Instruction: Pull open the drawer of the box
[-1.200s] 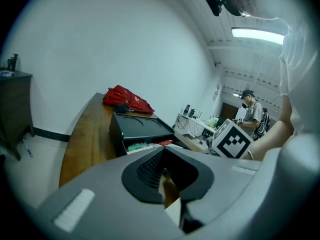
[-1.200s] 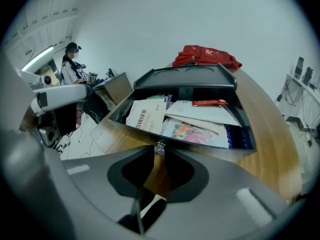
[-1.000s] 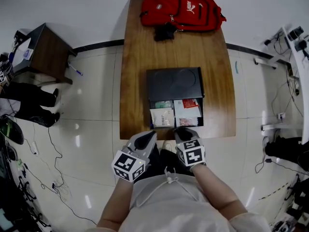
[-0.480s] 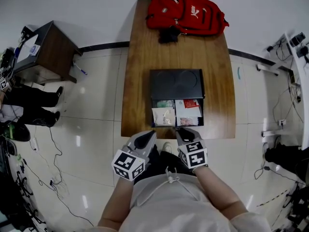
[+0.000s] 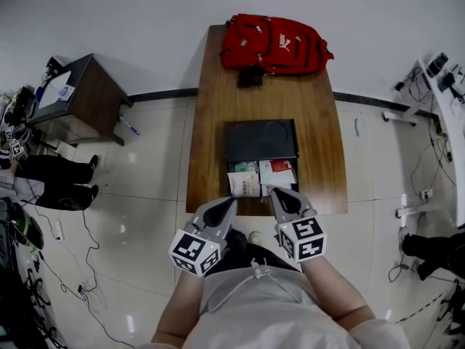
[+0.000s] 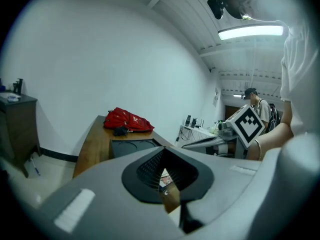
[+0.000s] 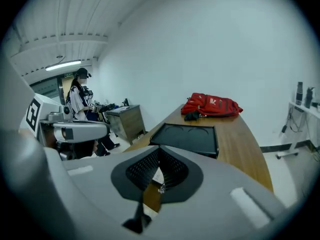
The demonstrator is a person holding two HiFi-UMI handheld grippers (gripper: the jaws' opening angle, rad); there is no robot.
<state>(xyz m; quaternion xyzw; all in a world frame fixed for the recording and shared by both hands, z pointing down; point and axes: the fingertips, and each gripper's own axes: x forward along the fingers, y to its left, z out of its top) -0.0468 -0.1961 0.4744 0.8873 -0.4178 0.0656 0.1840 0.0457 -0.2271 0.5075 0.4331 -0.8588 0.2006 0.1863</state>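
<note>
the left gripper (image 5: 224,208) hovers just off the near edge of the table (image 5: 207,122), above the floor (image 5: 145,173); its jaws are pressed together with nothing between them. the right gripper (image 5: 282,195) sits a little further forward, its tip at the front edge of the drawer (image 5: 297,179) in the head view, and whether it touches cannot be told. its jaws are also closed and empty.

the drawer stands pulled out toward the person, on the near side of the box (image 5: 260,140), with its front close to the table's near edge. flat packets (image 5: 245,182) lie side by side inside it, pale ones to the left and one with red to the right. the box is black, with two shallow round hollows in its lid, and it sits near the middle of the table.

at the far end of the table lies a red backpack (image 5: 275,41), with a dark bundle (image 5: 251,75) touching its near side. off to the left, well apart from the table, a dark cabinet (image 5: 86,97) stands on the floor, and a person (image 5: 51,173) is near it.
</note>
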